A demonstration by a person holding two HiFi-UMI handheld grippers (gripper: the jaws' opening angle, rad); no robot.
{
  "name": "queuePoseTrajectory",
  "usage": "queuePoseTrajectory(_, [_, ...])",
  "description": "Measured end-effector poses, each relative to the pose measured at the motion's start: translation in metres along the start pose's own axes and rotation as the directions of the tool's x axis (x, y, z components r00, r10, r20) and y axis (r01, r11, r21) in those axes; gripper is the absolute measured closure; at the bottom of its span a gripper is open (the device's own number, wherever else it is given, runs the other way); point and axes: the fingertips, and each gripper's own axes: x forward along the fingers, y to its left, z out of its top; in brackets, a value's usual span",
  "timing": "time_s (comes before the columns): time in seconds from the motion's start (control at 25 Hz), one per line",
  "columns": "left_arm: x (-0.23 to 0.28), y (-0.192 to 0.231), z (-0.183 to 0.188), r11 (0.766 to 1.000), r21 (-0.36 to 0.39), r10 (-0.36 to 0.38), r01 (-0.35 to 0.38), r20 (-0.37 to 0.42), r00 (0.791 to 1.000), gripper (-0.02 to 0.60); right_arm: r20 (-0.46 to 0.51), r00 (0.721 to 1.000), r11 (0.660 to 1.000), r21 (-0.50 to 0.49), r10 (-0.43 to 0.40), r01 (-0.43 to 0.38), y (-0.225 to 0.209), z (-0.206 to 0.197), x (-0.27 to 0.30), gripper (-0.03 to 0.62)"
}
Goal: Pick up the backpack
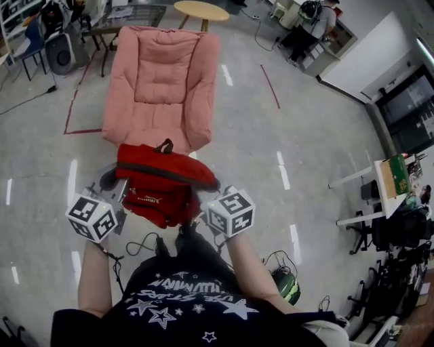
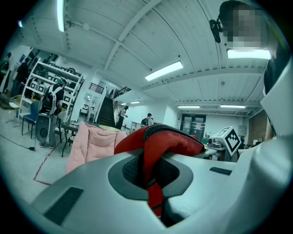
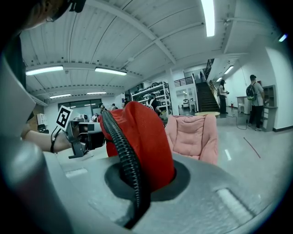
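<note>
floor (image 1: pixel 325 122): grey | pink armchair (image 1: pixel 163 81) | round wooden table (image 1: pixel 201 9) | ceiling strip lights (image 2: pixel 163 71) | staircase (image 3: pixel 206 98)

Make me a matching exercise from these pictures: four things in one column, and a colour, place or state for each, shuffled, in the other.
1. backpack
2. armchair
3. round table
4. left gripper

A. pink, on the floor
B. wooden top, beyond the armchair
C. red, gripped on both sides
D. shut on the backpack's edge

Pairs: 1-C, 2-A, 3-B, 4-D.
</note>
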Motion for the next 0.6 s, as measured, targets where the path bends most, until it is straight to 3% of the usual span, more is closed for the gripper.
queuePoseTrajectory(0.32, [0.016,-0.014,-0.002,1.0,-0.007,0.007,-0.007,-0.013,1.0,0.563,-0.004,1.0,1.0,-0.019,0.016,-0.016,-0.022,0.001,-0.009,0.586])
queuePoseTrajectory(0.6, [0.026,-0.023,-0.024,0.997,-0.067,0.033,-0.034,-0.017,0.999,0.563,-0.015,0.999,0.999,-0.033,0.035,-0.035,-0.039,-0.014,-0.012,0.587])
